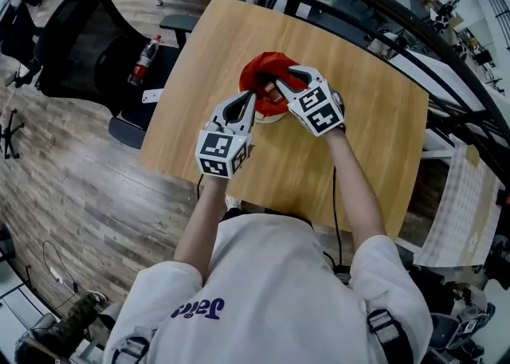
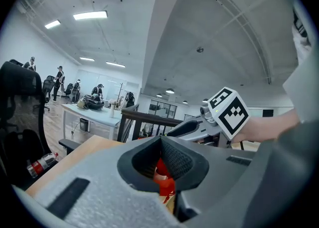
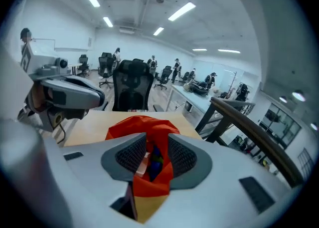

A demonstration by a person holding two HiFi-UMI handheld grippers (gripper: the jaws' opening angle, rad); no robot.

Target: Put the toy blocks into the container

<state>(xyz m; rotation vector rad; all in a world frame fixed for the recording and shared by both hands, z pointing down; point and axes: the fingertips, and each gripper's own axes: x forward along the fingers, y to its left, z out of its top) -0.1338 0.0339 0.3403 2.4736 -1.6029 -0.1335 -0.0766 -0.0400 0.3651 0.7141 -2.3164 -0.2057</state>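
The left gripper (image 1: pixel 250 103) is clamped almost shut on a thin pinch of the red cloth bag (image 1: pixel 267 68). The right gripper (image 1: pixel 280 86), jaws wider, squeezes a thicker fold of the same soft, crumpled fabric between its meshed grey pads, and a blue block (image 3: pixel 155 156) shows inside that fold. The bag sits near the middle of the smooth wooden table (image 1: pixel 366 139).

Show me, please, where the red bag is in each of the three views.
Head view: the bag is just above the centre, over the table.
Left gripper view: the bag is at low centre, only a narrow red strip.
Right gripper view: the bag is at the centre, large, hanging downward.
Shared landmark: the wooden table, beneath or behind the bag in every view.
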